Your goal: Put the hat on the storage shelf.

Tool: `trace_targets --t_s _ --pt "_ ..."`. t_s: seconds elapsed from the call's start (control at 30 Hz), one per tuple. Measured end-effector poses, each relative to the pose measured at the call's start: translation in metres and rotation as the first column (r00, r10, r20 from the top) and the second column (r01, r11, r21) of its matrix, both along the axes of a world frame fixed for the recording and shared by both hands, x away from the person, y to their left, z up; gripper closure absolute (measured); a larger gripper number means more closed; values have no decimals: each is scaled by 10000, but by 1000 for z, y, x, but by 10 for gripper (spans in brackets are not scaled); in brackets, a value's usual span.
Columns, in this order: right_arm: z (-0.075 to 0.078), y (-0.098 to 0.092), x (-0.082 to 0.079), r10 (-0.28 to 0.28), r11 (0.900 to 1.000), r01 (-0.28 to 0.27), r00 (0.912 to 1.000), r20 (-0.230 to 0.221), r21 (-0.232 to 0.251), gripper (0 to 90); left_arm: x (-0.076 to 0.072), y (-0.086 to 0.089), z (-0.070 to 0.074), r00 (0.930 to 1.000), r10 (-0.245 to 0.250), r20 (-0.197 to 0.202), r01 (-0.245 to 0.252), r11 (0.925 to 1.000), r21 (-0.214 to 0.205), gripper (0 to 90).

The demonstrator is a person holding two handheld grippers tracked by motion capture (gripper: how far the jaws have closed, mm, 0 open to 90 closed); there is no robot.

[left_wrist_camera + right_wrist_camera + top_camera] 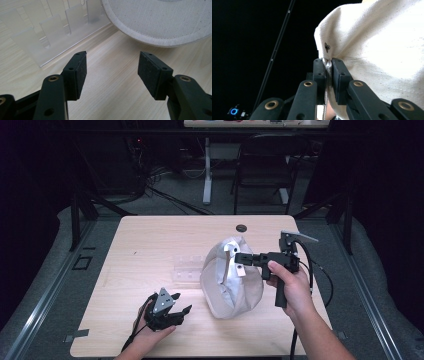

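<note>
above the counter (150, 240), the right tongs (242, 259) pinch a fold of the white cloth cap (230, 285), whose lower edge rests on the wood beside a clear plastic rack (187, 269). near the front edge, the left tongs (181, 304) sit agape, holding nothing.

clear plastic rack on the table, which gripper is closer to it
Left. The left gripper, open, sits low on the table just short of the clear plastic rack. The right gripper is up across the white cap, clamped on its fabric.
</note>
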State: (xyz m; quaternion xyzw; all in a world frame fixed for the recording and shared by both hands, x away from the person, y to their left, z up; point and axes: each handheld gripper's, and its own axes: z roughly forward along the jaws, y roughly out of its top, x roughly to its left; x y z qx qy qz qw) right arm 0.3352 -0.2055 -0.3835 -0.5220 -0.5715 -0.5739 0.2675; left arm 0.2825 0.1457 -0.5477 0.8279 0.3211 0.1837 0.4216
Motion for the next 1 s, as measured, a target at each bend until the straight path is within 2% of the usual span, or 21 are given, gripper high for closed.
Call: trace_targets --t_s 0.17,0.23,0.3,0.4,0.5,0.67,0.77,0.87,0.93,1.0 --pt "5 0 1 -165 9997 165 9999 13 176 824 -10 -11 9 9987 -424 270 429 9989 -181 408" --pt "7 0 1 -270 9993 268 9996 78 258 824 -15 -19 13 9963 -678 521 689 9974 -193 406" --pt "11 0 2 -307 9990 302 9994 133 335 824 -20 -27 15 9941 -921 575 934 9954 -200 396" --pt "16 0 3 -410 9986 401 9989 244 353 824 -26 -41 19 9893 -1224 790 1228 9924 -8 394" --pt "21 1 4 -564 9978 553 9979 303 351 824 -30 -54 22 9845 -1322 1151 1300 9912 265 385" --pt "27 5 6 -673 9972 660 9970 394 345 823 -34 -77 28 9767 -1553 1479 1508 9877 415 371" --pt "29 7 8 -742 9968 729 9964 413 338 823 -35 -90 32 9750 -1391 1734 1300 9895 629 370" --pt "30 9 9 -789 9963 773 9960 421 369 823 -32 -99 33 9777 -1000 1847 847 9924 889 375" --pt "31 10 10 -801 9963 787 9958 436 333 823 -27 -102 33 9816 -790 1737 640 9939 903 400" --pt "32 11 10 -814 9963 800 9958 419 327 823 -23 -104 33 9818 -479 1836 271 9931 1145 453"
